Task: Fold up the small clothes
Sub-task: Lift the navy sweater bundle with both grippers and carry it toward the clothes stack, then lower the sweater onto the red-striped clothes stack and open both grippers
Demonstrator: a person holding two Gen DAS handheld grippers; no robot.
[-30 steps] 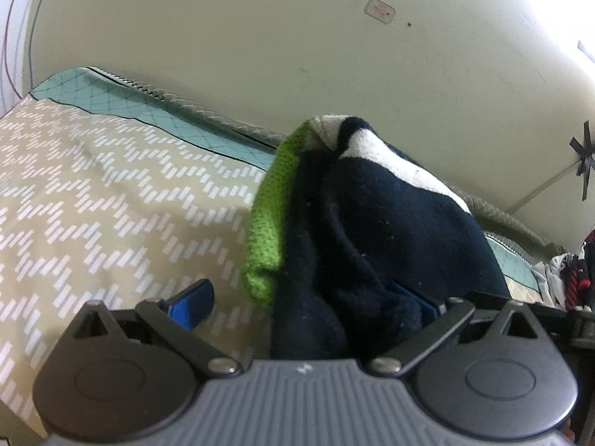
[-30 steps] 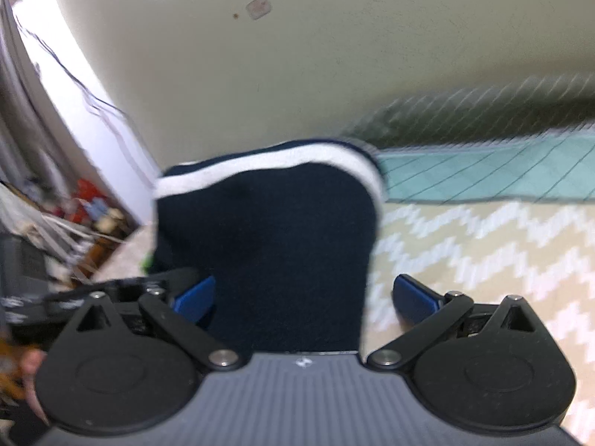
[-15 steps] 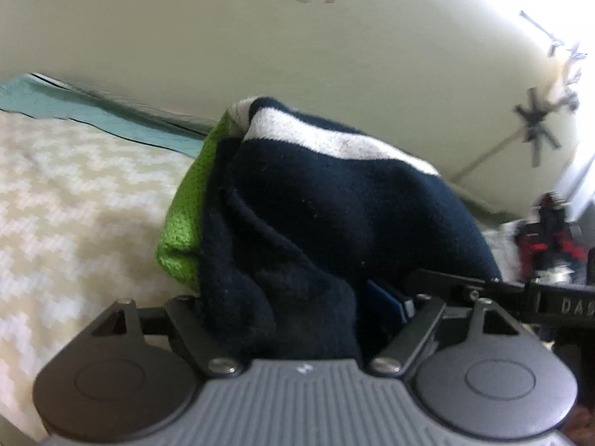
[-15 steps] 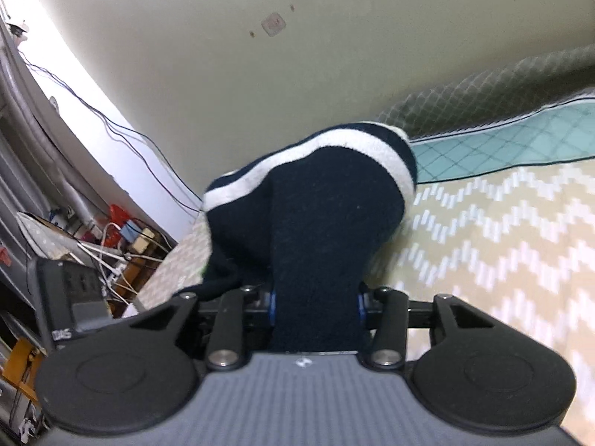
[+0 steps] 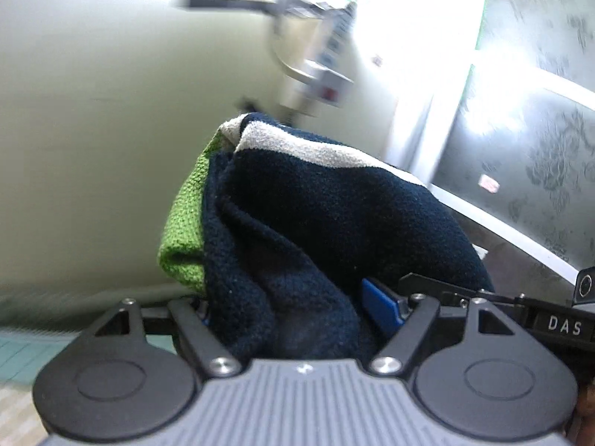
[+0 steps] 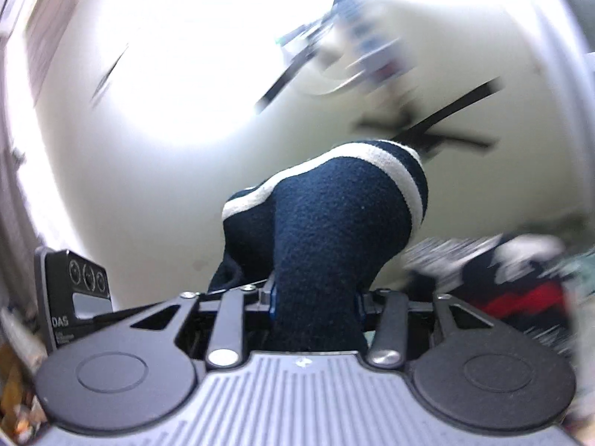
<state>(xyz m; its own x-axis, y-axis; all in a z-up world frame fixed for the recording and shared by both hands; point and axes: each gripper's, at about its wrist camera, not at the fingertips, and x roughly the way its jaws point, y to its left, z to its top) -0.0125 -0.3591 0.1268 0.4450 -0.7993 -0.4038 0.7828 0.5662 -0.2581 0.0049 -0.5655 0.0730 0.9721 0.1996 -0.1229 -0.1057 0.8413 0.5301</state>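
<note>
Two grippers are clamped on one dark navy knitted garment (image 5: 334, 230), which is held up off the bed with a pale wall (image 5: 93, 130) behind it. In the left wrist view, the left gripper (image 5: 297, 312) is seen pinching a thick, bunched fold of the navy knit; one blue pad (image 5: 381, 306) is pressed against the right flank of the fold, while the opposite pad is almost wholly buried under the fabric. A white stripe (image 5: 316, 148) is seen running across the top of the garment, and a bright green knitted panel (image 5: 186, 223) is seen hanging on its left side, just beside the navy part. A strip of teal bed cover (image 5: 22, 353) is visible at the lower left edge, well below the cloth. At the right edge, the black body of the other tool, marked with the letters DAS, is partly seen. In the right wrist view, the right gripper (image 6: 316, 304) is closed tightly on a narrower neck of the same garment (image 6: 327, 230), with the fabric squeezed between the two fingers and bulging out above them. The white stripe (image 6: 405, 182) is curved over the rounded top of that bulge. A blurred heap of clothes (image 6: 513, 282) in red, white and dark colours is seen at the lower right, apart from the held garment. The rest of the background is smeared by blur and cannot be told.
</note>
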